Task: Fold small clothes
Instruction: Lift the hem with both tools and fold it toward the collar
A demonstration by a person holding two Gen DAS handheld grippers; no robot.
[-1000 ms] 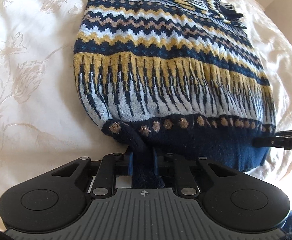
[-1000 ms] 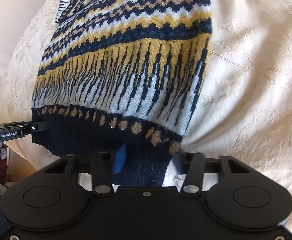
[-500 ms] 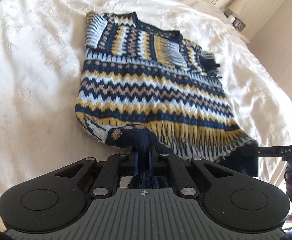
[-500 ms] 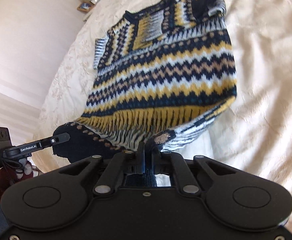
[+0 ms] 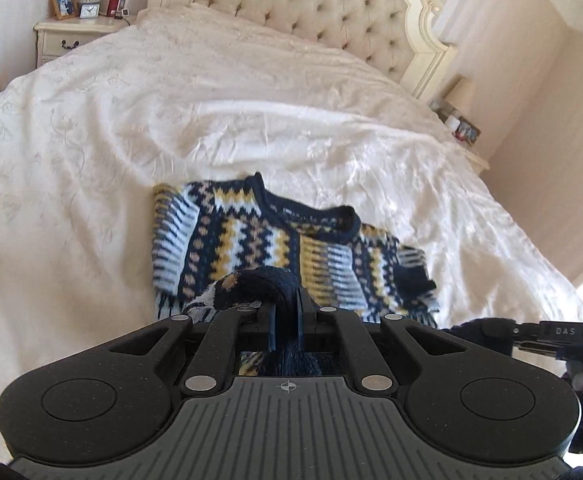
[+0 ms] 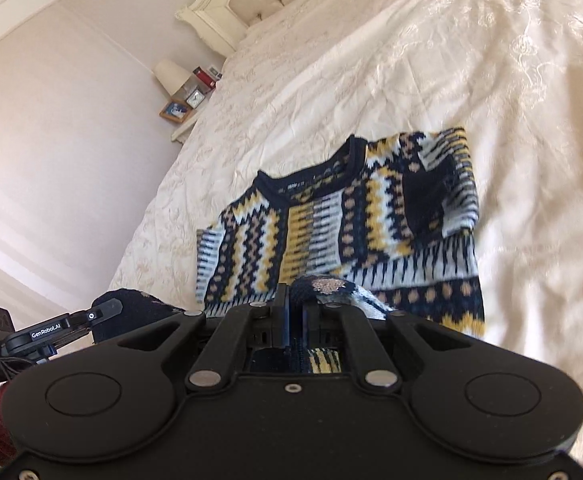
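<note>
A small knitted sweater [image 5: 251, 236] in navy, yellow, white and tan lies on the cream bedspread [image 5: 131, 128], collar toward the headboard and sleeves folded in. My left gripper [image 5: 287, 308] is shut on the navy hem at the sweater's left corner, lifted over the chest. In the right wrist view the sweater [image 6: 351, 216] fills the middle, and my right gripper [image 6: 293, 312] is shut on the hem at the right corner. Each gripper shows at the edge of the other's view, the right gripper [image 5: 491, 330] and the left gripper [image 6: 105, 310], both with navy cloth in them.
A tufted cream headboard [image 5: 291, 4] stands at the far end. A nightstand [image 5: 71, 36] with a lamp, clock and photo frame is at the back left; another bedside table [image 5: 463, 128] is at the right. Bare bedspread surrounds the sweater.
Both grippers have risen and carried the hem forward over the sweater's body toward the collar. The right gripper went from open to shut on the hem a second ago.
</note>
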